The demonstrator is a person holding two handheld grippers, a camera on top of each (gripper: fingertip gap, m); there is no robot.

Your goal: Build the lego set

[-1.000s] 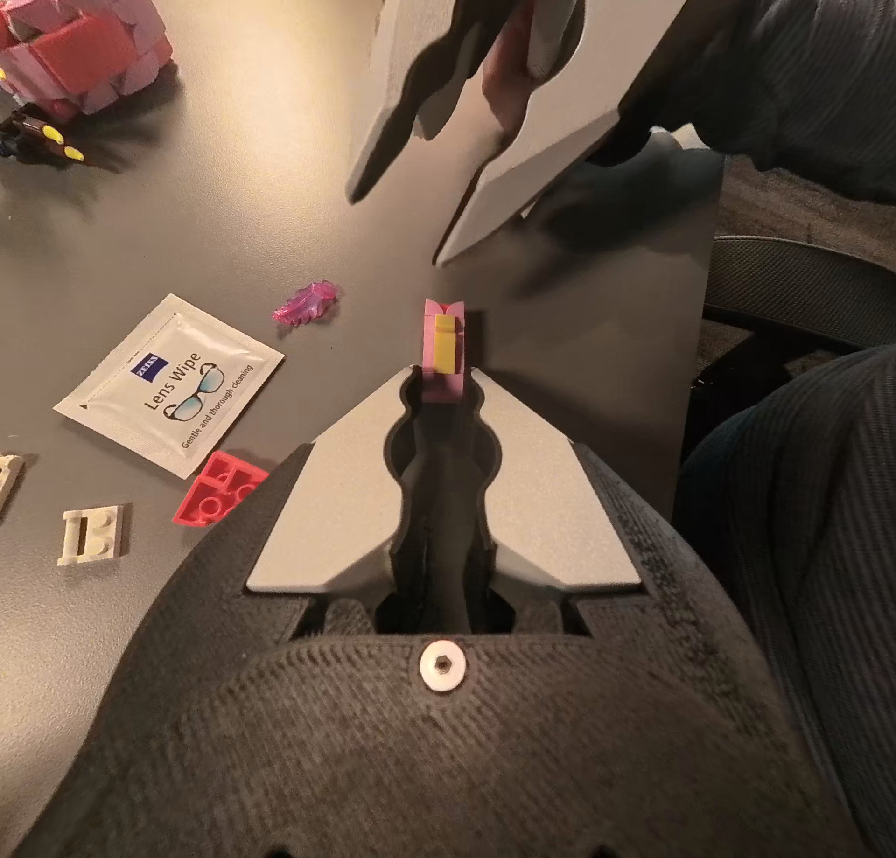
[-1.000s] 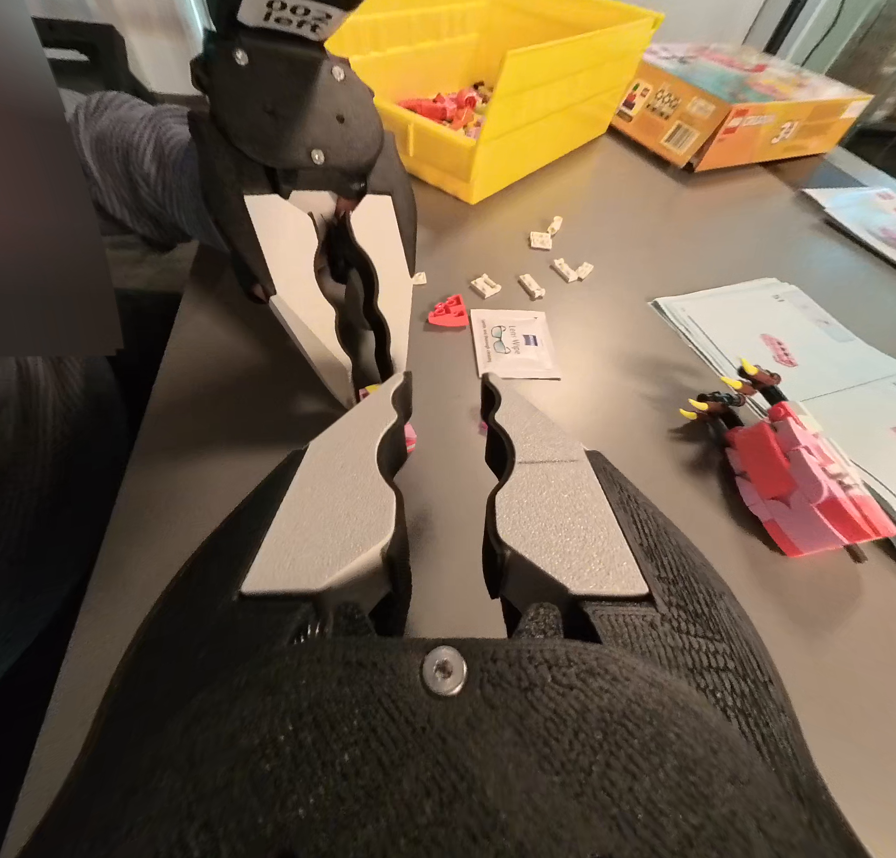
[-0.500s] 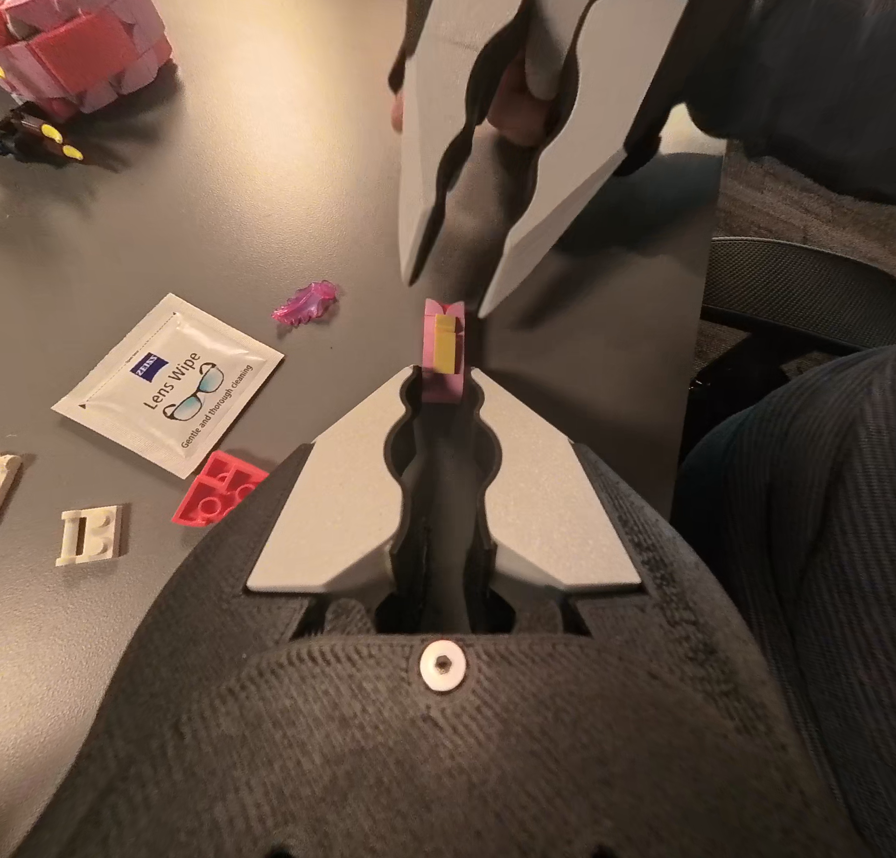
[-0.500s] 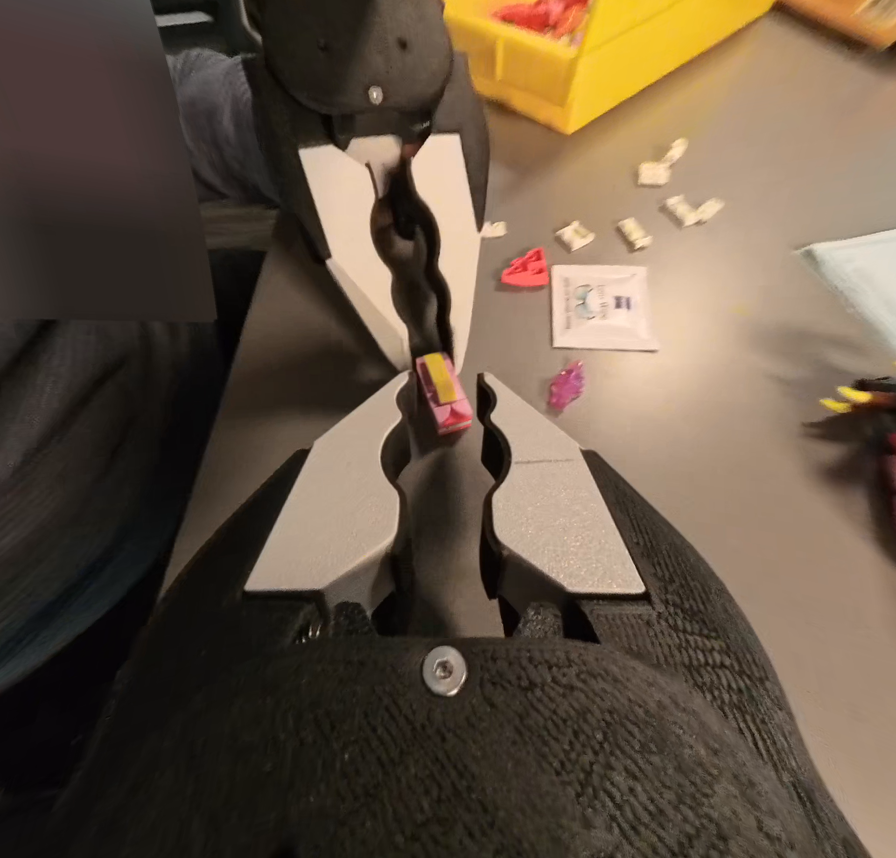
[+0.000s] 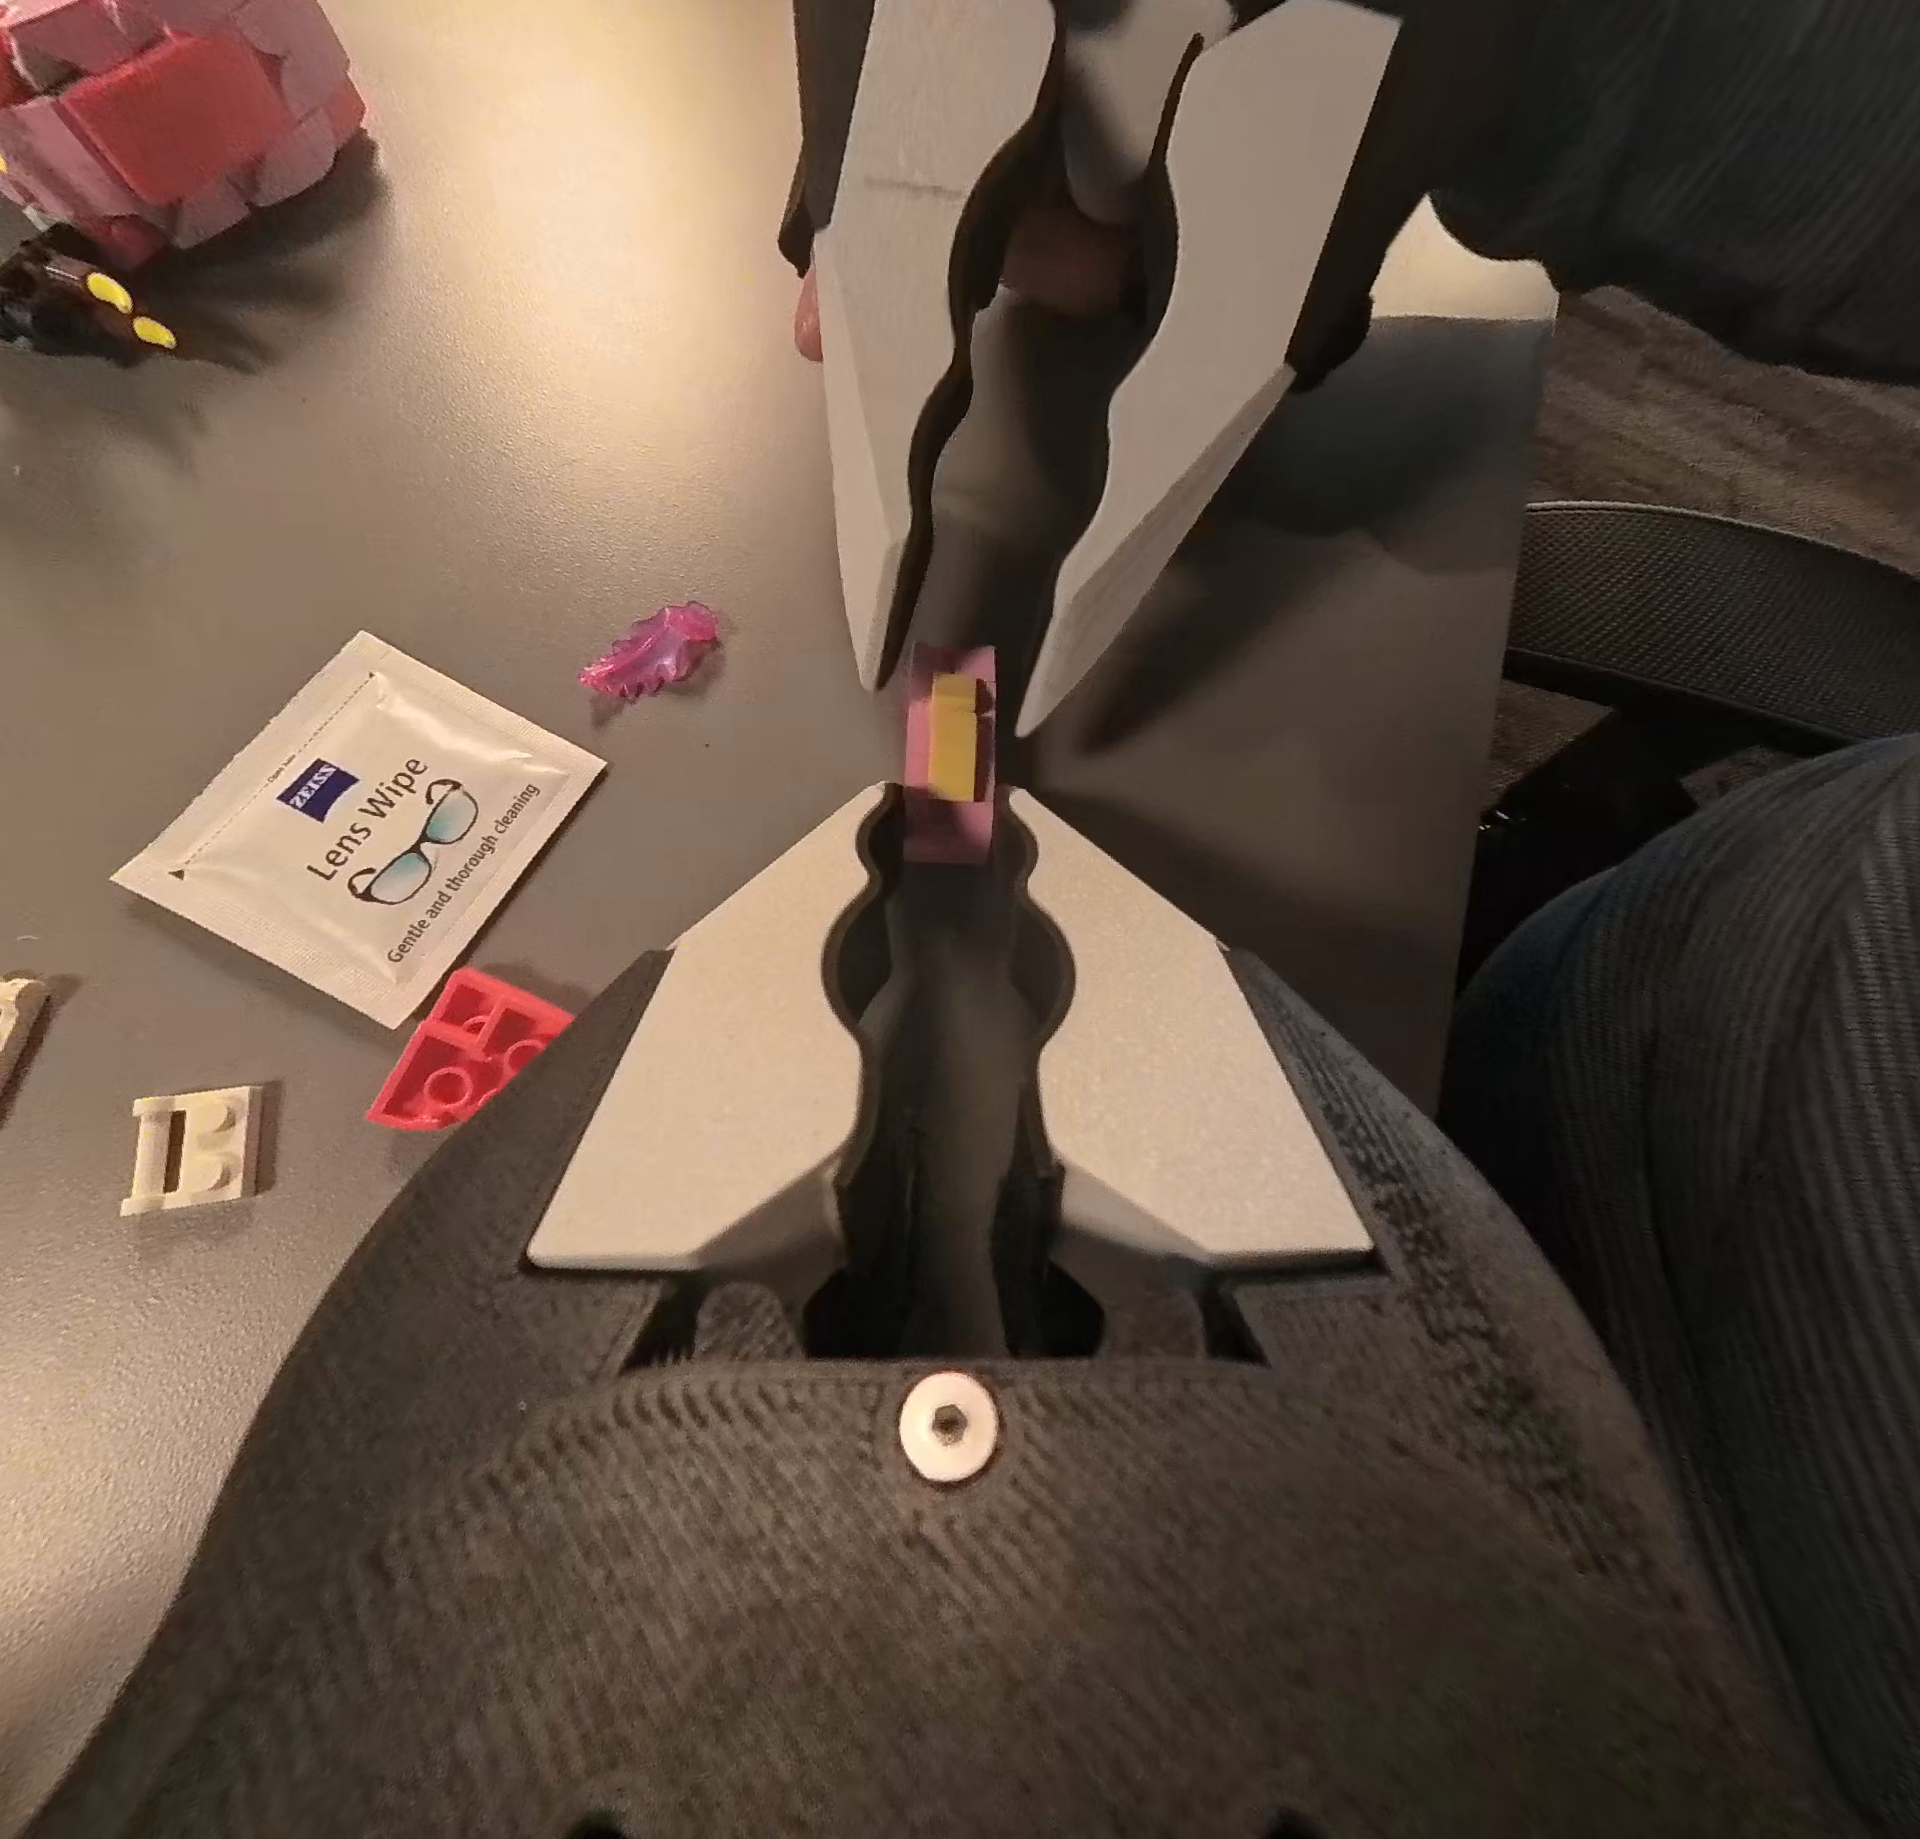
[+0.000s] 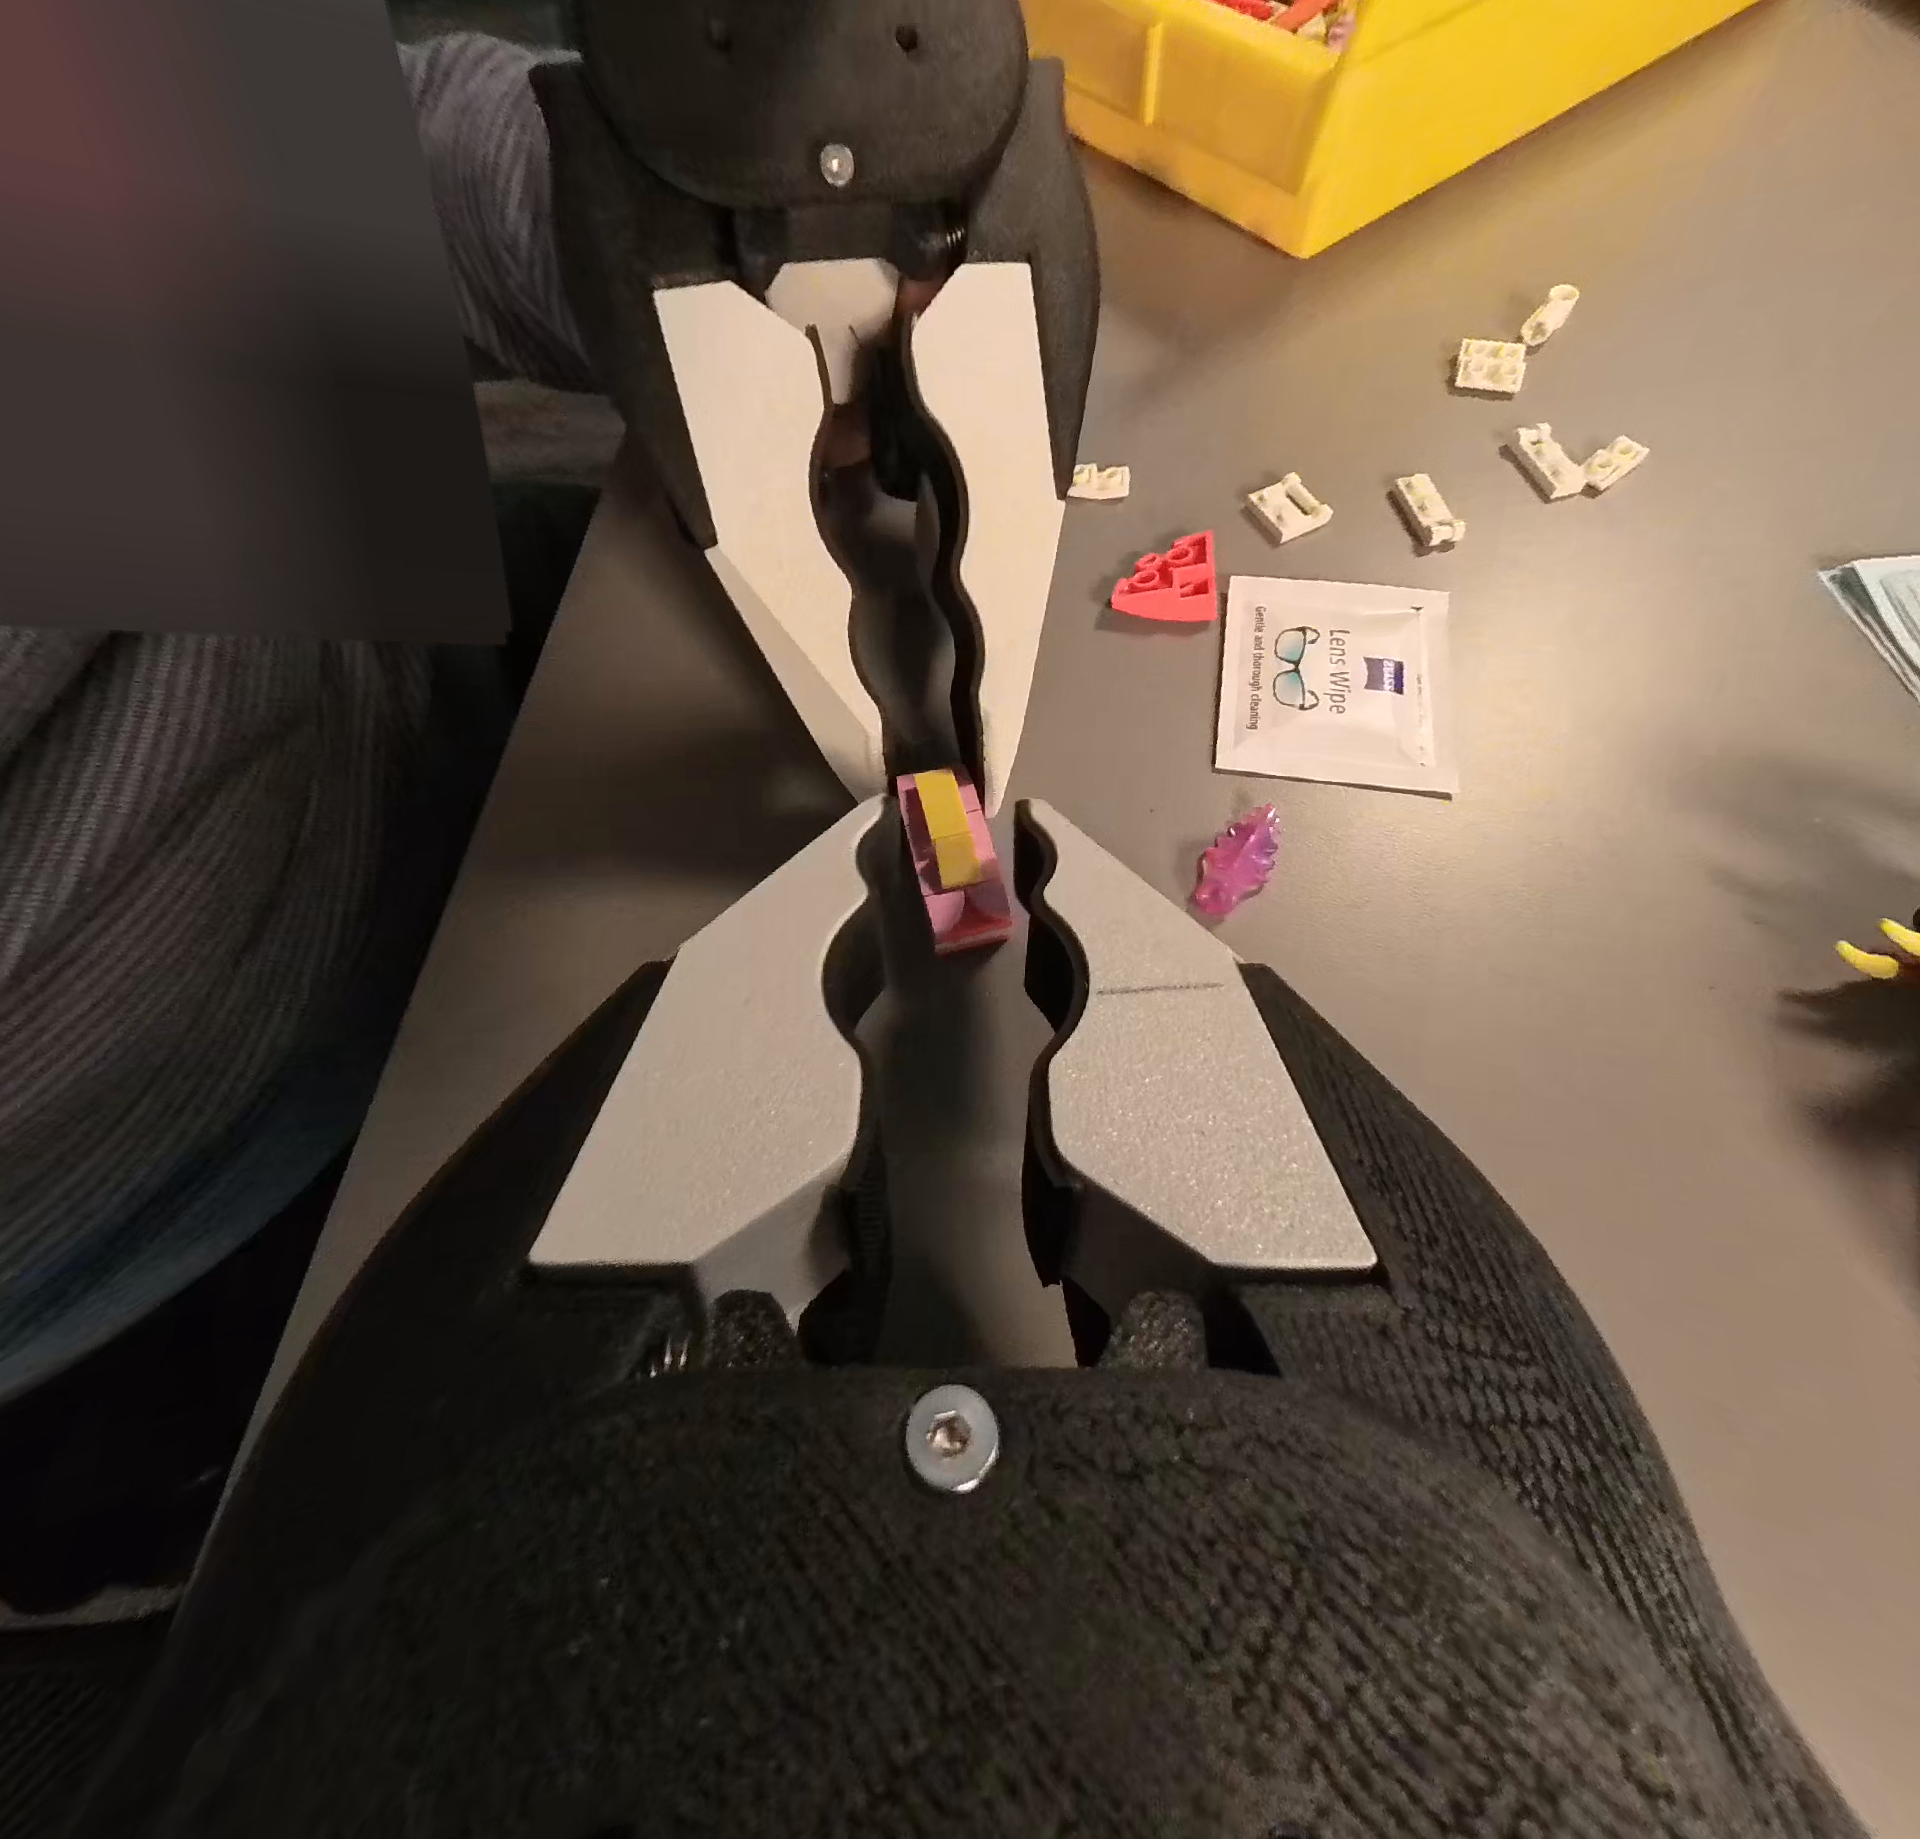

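Gripping pink-yellow brick piece [image 5: 948, 750]: left gripper [image 5: 948, 802] fingers; right gripper [image 6: 951, 813] fingers apart around it.

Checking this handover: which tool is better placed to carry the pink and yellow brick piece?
Left: the left tool pinches the brick piece; the right tool only straddles it, gap visible.

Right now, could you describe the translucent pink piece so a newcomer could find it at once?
Start at the white wipe sachet on the grey table. Just off its corner nearest the two grippers lies the translucent pink piece, alone. Unlike the opaque red wedge plate nearby, it is see-through and feather-shaped.
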